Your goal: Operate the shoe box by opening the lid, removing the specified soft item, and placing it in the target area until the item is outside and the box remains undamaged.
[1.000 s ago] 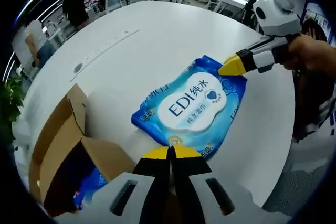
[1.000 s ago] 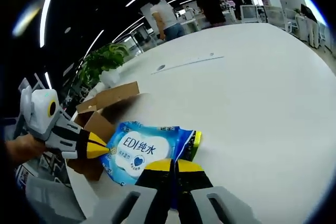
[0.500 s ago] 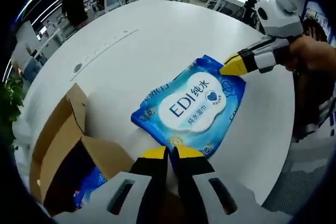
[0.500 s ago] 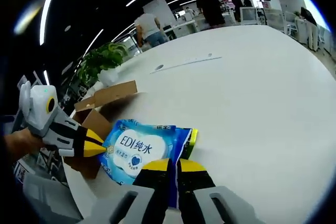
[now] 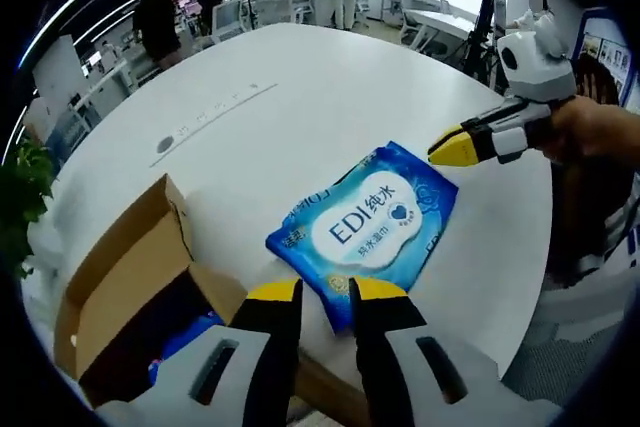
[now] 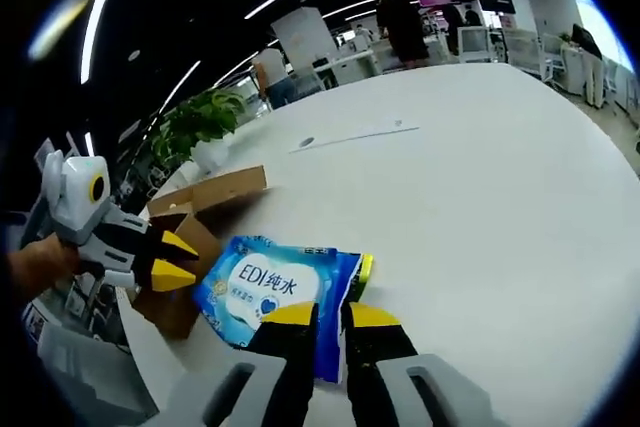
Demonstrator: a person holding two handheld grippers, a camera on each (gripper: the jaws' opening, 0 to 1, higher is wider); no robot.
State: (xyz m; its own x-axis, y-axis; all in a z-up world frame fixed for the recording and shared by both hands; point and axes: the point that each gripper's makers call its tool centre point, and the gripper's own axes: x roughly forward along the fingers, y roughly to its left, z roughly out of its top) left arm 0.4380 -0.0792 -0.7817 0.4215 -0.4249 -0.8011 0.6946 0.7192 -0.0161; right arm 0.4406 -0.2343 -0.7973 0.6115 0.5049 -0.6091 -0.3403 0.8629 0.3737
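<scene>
On the white worktop (image 5: 300, 77), the open shoe box (image 5: 130, 287) sits at the left with another blue pack inside, and the wipes pack (image 5: 365, 225) lies flat outside it. The left tool (image 5: 325, 292) and right tool (image 6: 331, 315) stand narrowly parted, holding nothing. A careless retreat could clip the box flap or drag the pack back.

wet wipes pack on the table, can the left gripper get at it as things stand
Probably yes. The wet wipes pack lies flat on the white table, just ahead of the open left gripper, with nothing between them. The cardboard box sits off to one side.
</scene>
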